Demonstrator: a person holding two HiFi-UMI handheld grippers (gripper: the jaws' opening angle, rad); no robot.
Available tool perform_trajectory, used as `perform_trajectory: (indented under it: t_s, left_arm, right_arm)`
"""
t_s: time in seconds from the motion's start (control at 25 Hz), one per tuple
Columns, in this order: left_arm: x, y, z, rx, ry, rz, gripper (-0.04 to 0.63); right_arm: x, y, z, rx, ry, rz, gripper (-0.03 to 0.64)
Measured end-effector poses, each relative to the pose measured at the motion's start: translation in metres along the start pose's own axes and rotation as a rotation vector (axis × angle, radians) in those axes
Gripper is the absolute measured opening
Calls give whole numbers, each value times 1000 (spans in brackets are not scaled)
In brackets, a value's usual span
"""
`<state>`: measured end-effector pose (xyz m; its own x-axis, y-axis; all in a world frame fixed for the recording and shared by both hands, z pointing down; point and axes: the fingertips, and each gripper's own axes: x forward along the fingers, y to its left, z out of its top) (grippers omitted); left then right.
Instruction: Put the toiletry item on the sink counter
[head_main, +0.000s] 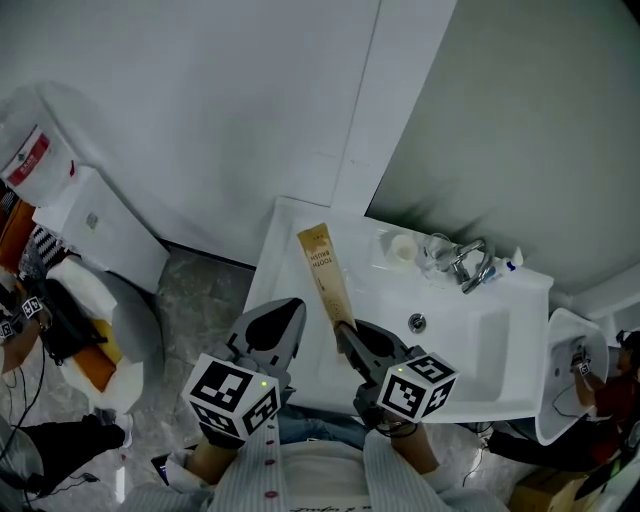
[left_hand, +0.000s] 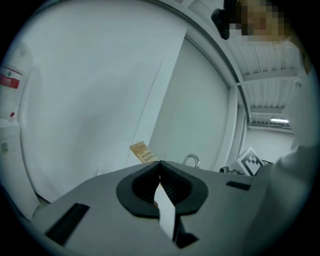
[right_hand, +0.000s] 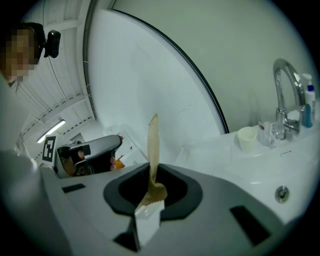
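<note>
A long brown paper toothbrush pack (head_main: 324, 272) sticks out of my right gripper (head_main: 345, 328), which is shut on its near end. The pack hangs over the left part of the white sink counter (head_main: 283, 262); I cannot tell whether it touches the counter. In the right gripper view the pack (right_hand: 152, 142) stands edge-on and rises from between the jaws of the right gripper (right_hand: 151, 186). My left gripper (head_main: 290, 308) is just left of it at the counter's front edge, shut and empty. In the left gripper view its jaws (left_hand: 159, 166) meet, and the pack's far end (left_hand: 144, 153) shows beyond them.
A chrome faucet (head_main: 472, 262), a white cup (head_main: 403, 247) and a clear glass (head_main: 437, 254) stand at the back of the basin, whose drain (head_main: 417, 322) lies right of my grippers. A white toilet cistern (head_main: 100, 225) stands to the left.
</note>
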<state>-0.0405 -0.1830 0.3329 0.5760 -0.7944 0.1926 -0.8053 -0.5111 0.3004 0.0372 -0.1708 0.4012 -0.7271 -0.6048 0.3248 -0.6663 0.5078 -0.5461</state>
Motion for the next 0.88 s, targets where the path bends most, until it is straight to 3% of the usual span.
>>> perform_trajectory:
  t_s: [0.88]
  left_arm:
    - [43,51,-2,-50,36,-28,17]
  right_arm:
    - [68,-37,18,7,71,-52,57]
